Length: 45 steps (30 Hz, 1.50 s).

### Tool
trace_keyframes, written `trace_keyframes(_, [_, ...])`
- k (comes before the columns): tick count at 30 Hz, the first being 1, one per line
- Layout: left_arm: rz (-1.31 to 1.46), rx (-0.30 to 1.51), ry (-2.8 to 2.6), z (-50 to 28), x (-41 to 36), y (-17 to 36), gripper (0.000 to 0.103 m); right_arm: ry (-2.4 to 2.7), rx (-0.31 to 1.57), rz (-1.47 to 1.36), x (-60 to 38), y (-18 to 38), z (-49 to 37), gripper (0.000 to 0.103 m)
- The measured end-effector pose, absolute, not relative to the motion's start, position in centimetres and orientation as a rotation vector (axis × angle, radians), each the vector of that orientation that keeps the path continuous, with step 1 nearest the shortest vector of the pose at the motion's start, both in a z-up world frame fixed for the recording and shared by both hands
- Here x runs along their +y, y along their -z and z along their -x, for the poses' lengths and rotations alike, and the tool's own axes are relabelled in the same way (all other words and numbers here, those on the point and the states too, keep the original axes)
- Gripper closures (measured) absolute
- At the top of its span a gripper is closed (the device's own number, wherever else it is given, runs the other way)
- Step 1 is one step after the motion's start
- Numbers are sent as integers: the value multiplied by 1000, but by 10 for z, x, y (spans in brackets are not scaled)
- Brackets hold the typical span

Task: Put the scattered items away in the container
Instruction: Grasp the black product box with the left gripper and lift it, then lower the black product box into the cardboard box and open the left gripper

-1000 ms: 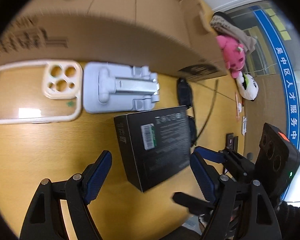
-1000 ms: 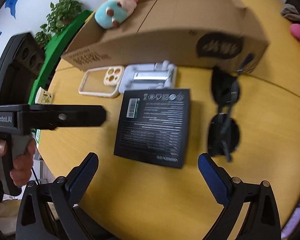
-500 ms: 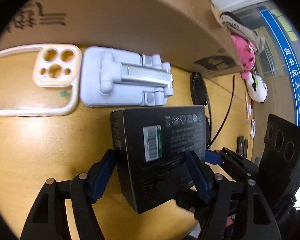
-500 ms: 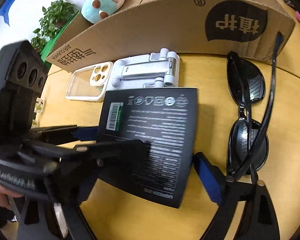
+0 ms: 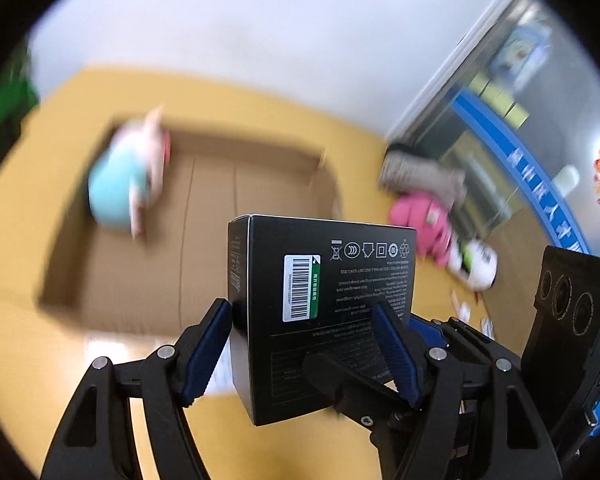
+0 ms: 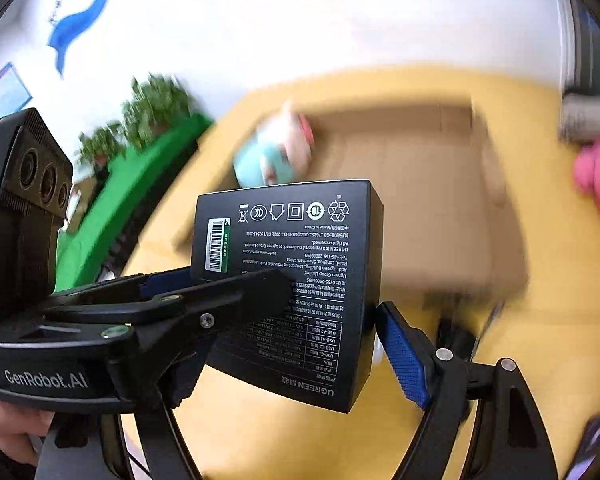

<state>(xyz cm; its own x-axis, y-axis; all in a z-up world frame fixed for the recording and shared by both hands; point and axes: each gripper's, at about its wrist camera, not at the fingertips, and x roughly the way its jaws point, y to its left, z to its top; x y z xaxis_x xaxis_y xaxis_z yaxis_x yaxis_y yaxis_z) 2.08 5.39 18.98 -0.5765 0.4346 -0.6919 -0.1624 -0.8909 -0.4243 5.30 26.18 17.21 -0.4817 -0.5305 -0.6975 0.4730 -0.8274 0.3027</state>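
Black box up in the air, two grippers holding it

The left gripper [image 5: 304, 344] pinches the black box [image 5: 320, 304] on both sides, and the right gripper [image 6: 292, 344] squeezes it too, with one finger hidden behind the other tool. The box hangs off the table, and the open cardboard box [image 5: 228, 216] sits at 12 o'clock behind it. If the two hands pull different ways, the box may twist and slip out. It might also land on the blue plush toy [image 5: 120, 184] at 10 o'clock.
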Motion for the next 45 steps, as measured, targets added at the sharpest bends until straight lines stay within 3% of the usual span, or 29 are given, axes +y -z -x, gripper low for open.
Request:
trace_keyframes(6, [991, -371, -2568, 28, 40, -258, 31, 2385, -72, -861, 236, -251, -16, 19])
trace_keyframes(13, [988, -339, -2542, 104, 30, -256, 31, 2416, -71, -827, 206, -264, 54, 19])
trace_keyframes(21, [1164, -320, -2442, 206, 27, -188, 32, 2399, -122, -1002, 187, -206, 163, 19])
trace_keyframes(35, [1758, -357, -2251, 303, 49, -16, 31, 2208, -196, -1455, 170, -29, 286, 20])
trace_keyframes(40, [1815, -311, -2234, 309, 53, -7, 32, 2177, -224, -1518, 170, -9, 293, 19])
trace_keyframes(45, [1673, -246, -2369, 282, 45, -64, 31, 2211, -127, -1496, 179, -42, 276, 9])
